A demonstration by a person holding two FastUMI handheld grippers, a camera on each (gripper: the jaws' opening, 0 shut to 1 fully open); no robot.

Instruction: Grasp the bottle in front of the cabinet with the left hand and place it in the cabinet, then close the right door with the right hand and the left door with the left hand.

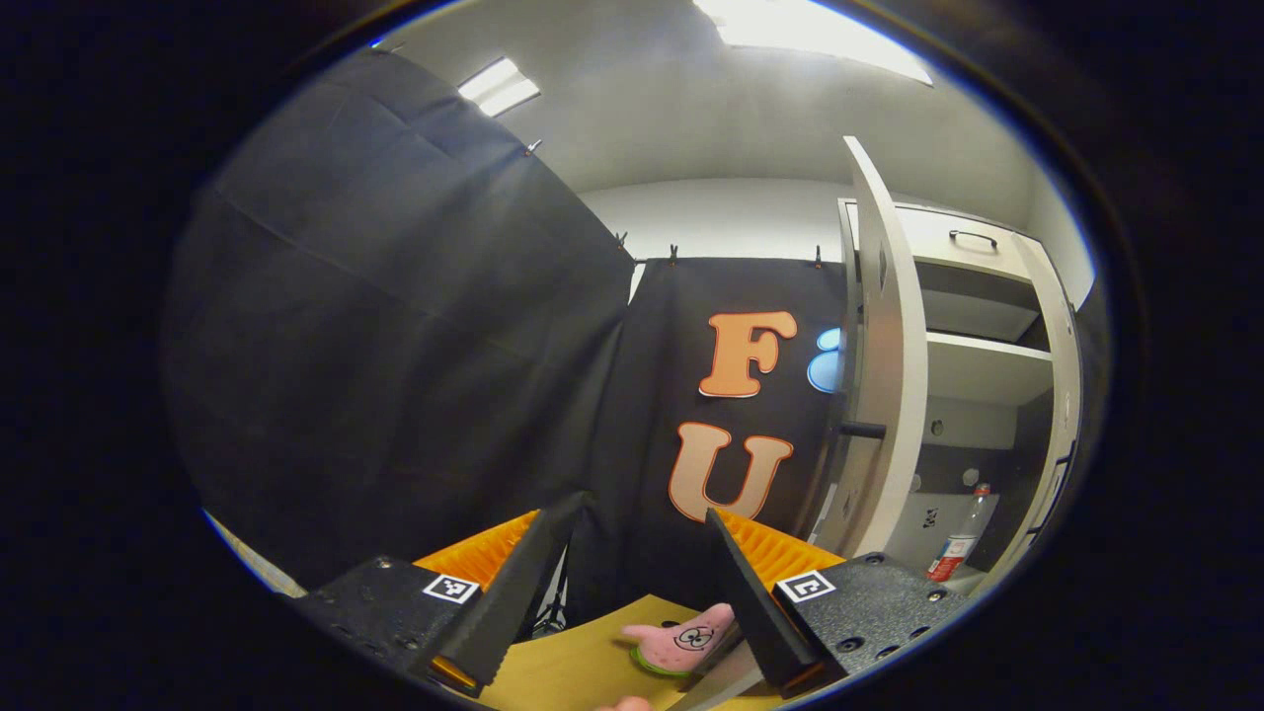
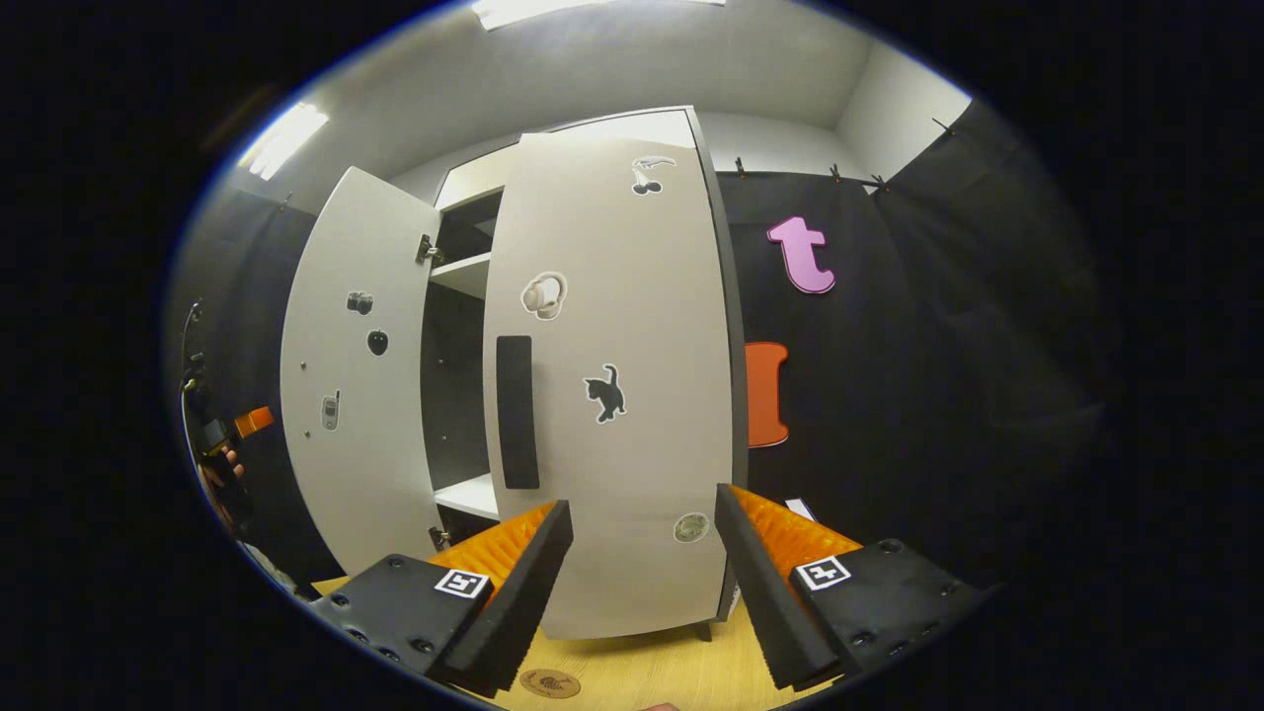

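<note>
My left gripper [image 1: 637, 592] has its fingers spread wide, nothing between them, hanging in open air over the counter [image 1: 563, 671]. The cabinet [image 1: 987, 375] sits off to the right of my left fingers. Its left door [image 1: 884, 365] is swung out toward me, seen nearly edge-on, a dark handle [image 1: 862, 430] sticking out of it. Past that door edge the cabinet is open, with a shelf [image 1: 987, 348] across it. The bottle [image 1: 960, 538] stands upright on the cabinet's bottom shelf, red label low on it, clear of the door edge. A pink starfish toy [image 1: 681, 637] lies on the counter just in front of the cabinet side, close by my left gripper's right finger [image 1: 750, 602].

My right gripper [image 2: 642, 583] is also wide open, empty, facing the cabinet's right door [image 2: 612, 395] from close up. That door is partly swung in, its lower edge just above the counter [image 2: 632, 676] between my fingers. A dark vertical handle [image 2: 516, 410] runs near its left edge. A dark gap of cabinet interior [image 2: 454, 385] separates it from the left door [image 2: 351, 385], which stands wide open. A hand [image 2: 219, 474] shows beyond the left door's outer edge. A round brown disc [image 2: 549, 682] lies on the counter below the right door.
</note>
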